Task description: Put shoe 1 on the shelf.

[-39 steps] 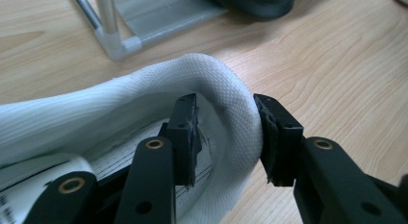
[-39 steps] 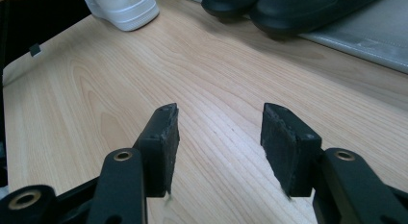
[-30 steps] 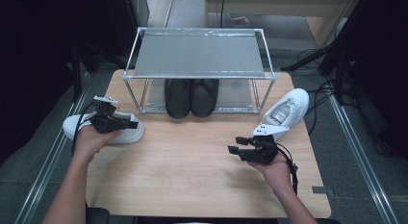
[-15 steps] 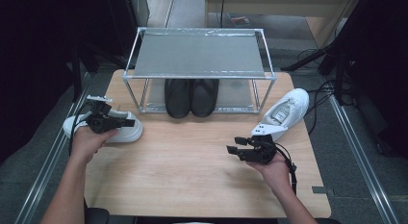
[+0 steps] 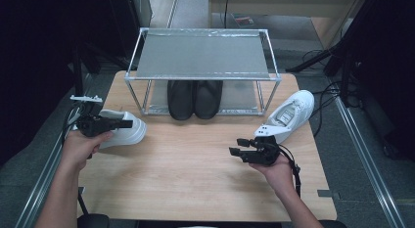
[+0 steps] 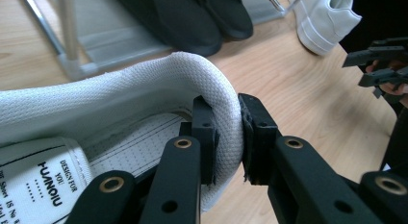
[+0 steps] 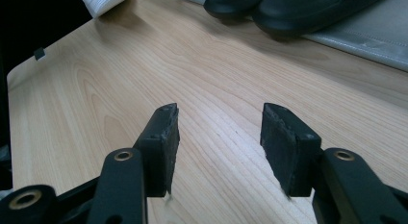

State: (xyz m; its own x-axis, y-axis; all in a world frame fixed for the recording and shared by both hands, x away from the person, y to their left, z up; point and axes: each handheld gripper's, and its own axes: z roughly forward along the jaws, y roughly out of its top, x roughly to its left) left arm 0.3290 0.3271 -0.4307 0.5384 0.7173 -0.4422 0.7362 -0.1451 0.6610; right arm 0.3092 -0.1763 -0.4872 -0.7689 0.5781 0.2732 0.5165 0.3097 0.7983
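Note:
A white sneaker (image 5: pixel 128 131) lies at the table's left edge. My left gripper (image 5: pixel 117 124) has just been closing and is now shut on it. In the left gripper view the pads (image 6: pixel 204 132) pinch the padded collar of the white sneaker (image 6: pixel 120 94), one jaw inside and one outside. A second white sneaker (image 5: pixel 288 115) lies at the right, partly over the table's edge. My right gripper (image 5: pixel 240 152) stands open just in front of it, low over the wood. Its jaws (image 7: pixel 219 120) have only bare table between them.
A metal shoe rack (image 5: pixel 203 54) stands at the back middle of the wooden table (image 5: pixel 195 189). A pair of black shoes (image 5: pixel 195 98) sits on its lower shelf. Cables trail off the right side. The other gripper (image 6: pixel 380 65) appears far off in the left gripper view.
My left hand has shifted left and a little up. Its jaws have narrowed onto the sneaker's collar. The right hand has stayed put.

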